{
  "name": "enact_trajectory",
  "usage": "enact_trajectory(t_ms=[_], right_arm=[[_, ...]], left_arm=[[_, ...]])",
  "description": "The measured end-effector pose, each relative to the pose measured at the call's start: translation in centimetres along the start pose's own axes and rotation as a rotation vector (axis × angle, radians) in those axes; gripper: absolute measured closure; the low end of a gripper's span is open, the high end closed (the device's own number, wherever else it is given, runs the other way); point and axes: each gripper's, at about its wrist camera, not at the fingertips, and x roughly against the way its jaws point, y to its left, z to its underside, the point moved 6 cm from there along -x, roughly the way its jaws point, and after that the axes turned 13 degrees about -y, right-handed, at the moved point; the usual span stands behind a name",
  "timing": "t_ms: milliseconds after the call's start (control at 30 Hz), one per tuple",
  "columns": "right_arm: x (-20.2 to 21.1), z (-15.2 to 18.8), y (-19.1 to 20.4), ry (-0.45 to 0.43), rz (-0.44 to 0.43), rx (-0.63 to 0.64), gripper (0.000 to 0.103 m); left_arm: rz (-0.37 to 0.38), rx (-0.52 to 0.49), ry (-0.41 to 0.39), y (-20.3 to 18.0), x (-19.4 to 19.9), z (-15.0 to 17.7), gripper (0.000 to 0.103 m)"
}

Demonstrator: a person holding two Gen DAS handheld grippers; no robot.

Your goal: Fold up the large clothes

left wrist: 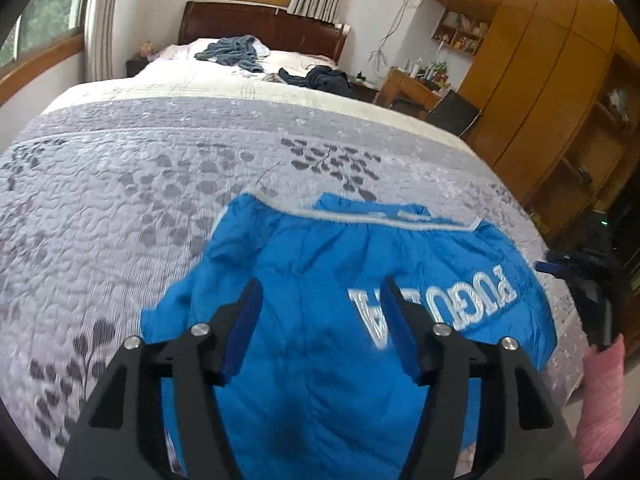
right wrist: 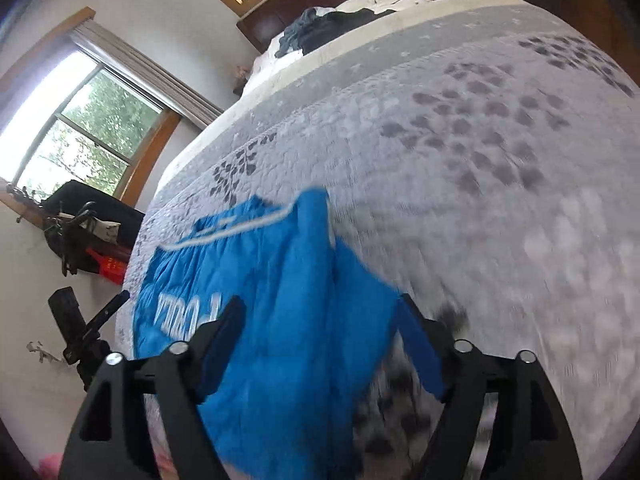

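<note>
A bright blue garment (left wrist: 320, 240) with a white waistband and white lettering lies spread on the grey leaf-patterned quilt (left wrist: 120, 180) near the bed's foot. My left gripper (left wrist: 320, 284) hovers open just above its middle, with cloth showing between the blue pads and nothing pinched. In the right wrist view the same garment (right wrist: 280, 280) lies with one edge folded over, and my right gripper (right wrist: 322, 300) stands open above its near part. The right gripper (left wrist: 576, 276) also shows at the right edge of the left wrist view, beside the garment, above a pink sleeve (left wrist: 600, 400).
Two dark heaps of clothes (left wrist: 232, 52) (left wrist: 320, 76) lie near the wooden headboard. A wooden wardrobe (left wrist: 540, 60) and a desk (left wrist: 412, 88) stand right of the bed. A window (right wrist: 80, 128) and a black bag (right wrist: 92, 208) are on the bed's other side.
</note>
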Motion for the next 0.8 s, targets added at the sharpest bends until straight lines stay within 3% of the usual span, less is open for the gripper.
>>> enact_trajectory(t_ms=[167,367,800], right_arm=[[2.7,4.2,-1.1,0.004,-0.035,-0.026,0.017],[2.5,8.4,-1.5,0.026,-0.091,-0.043,0.016],[-1.5,9.1,-0.5,0.05,-0.216,-0.092,0.016]], left_arm=[[-0.018,0.001,0.05,-1.3,0.6,2.6,0.04],[-0.04,-0.022,0.076,-2.1,0.1,4.9,0.039],[-0.075,-0.028,0.039,-1.8,-0.1,5.6,0.038]])
